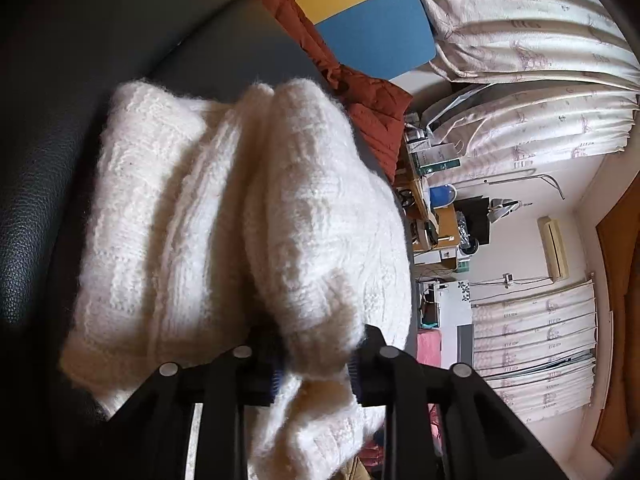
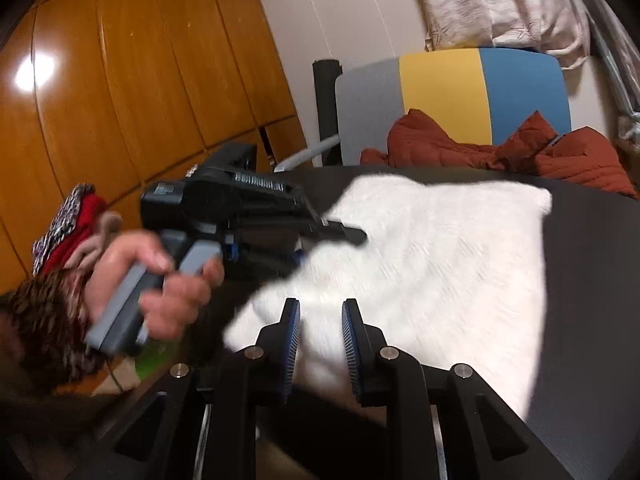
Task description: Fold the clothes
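1 sweater fold [image 1: 316, 280] between left tool [image 1: 316, 368] pads

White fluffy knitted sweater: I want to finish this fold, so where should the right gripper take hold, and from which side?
Probably its near edge, just ahead of the right gripper, coming in low from the near side of the dark table. The white fluffy knitted sweater lies flat there, and the left gripper pinches the edge further left.
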`<state>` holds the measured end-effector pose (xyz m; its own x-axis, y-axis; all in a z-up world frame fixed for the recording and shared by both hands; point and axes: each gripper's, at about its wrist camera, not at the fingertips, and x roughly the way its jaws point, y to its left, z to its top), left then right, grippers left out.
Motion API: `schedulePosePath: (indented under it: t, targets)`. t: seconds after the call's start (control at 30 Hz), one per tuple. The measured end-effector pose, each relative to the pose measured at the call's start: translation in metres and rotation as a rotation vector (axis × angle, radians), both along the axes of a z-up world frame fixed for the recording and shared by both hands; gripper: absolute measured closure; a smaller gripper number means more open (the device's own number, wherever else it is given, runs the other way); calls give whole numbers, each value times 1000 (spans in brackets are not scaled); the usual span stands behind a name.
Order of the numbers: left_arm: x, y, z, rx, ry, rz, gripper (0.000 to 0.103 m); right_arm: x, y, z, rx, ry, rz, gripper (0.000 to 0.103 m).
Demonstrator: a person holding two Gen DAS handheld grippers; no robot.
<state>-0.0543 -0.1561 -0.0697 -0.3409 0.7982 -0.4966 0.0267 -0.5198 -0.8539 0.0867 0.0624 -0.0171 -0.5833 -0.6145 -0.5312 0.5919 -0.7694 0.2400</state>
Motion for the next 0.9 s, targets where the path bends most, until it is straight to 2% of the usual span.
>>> schedulePosePath:
  t: [0.03,0.1,0.13,0.27,0.37,0.43,0.5,0.53,0.6,0.67,0.7,0.8,0.9]
  targets:
    - [-1,1,6,17,18,-4,80,1,1,-6,26,-22,-5,90]
    - [-2,4,17,51,54,-11,82,2,4,-17,79,-65,-15,97]
    - [-2,5,22,68,72,-15,82,2,5,-22,105,-87,-20,97]
    - [-4,7,54,138,151,-43,85,-14,15,-38,132,-138,-172,97]
    - [2,-3,87,179,224,-44,85,-23,17,-40,123,-168,-207,100]
    - [14,-18,103,172,289,-33,85,-27,17,-41,117,-187,-221,100]
    - [25,-36,106,148,332,-11,85,-25,13,-43,144,-177,-213,100]
    - [31,-47,99,114,328,13,85,-25,11,-44,159,-172,-210,100]
    - [34,-65,67,50,246,52,85,-25,8,-46,166,-171,-209,98]
    - [31,-73,27,40,130,67,85,-28,9,-49,150,-187,-213,97]
    - [33,-76,12,37,98,72,85,-29,10,-50,139,-196,-216,97]
    - [39,-77,-24,50,64,97,85,-32,14,-50,117,-219,-217,97]
    - [41,-81,-28,83,74,111,85,-35,17,-50,111,-234,-209,96]
